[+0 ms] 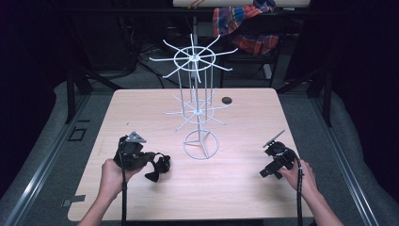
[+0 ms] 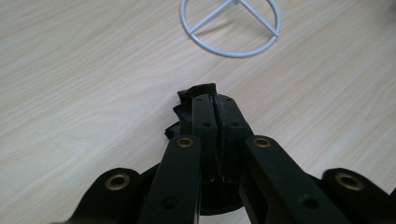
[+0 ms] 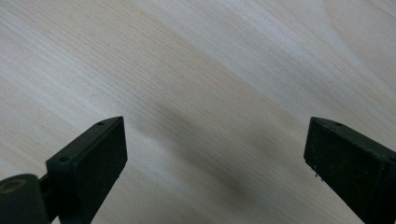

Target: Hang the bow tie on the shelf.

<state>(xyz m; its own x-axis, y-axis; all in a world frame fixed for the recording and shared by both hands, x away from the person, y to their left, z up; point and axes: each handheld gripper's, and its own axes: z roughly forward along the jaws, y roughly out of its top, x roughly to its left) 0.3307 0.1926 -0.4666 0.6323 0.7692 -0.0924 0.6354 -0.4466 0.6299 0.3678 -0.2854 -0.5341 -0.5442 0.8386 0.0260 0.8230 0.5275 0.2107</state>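
A white wire display rack (image 1: 196, 113) with two tiers of spoke-like hooks stands mid-table on a ring base (image 2: 233, 54). My left gripper (image 1: 157, 169) rests low on the wooden table (image 1: 235, 197) just left of that base. In the left gripper view its jaws (image 2: 215, 112) are pressed together on a small crumpled black thing (image 2: 183, 109), which pokes out past the tips. My right gripper (image 1: 266, 173) is held at the table's right side, tilted down. The right gripper view shows it open (image 3: 215, 149) over bare wood, nothing between the fingers.
A small dark round hole (image 1: 227, 100) sits in the tabletop behind the rack. Beyond the table's far edge a plaid cloth (image 1: 240, 21) hangs over dark furniture. Grey floor borders both sides of the table.
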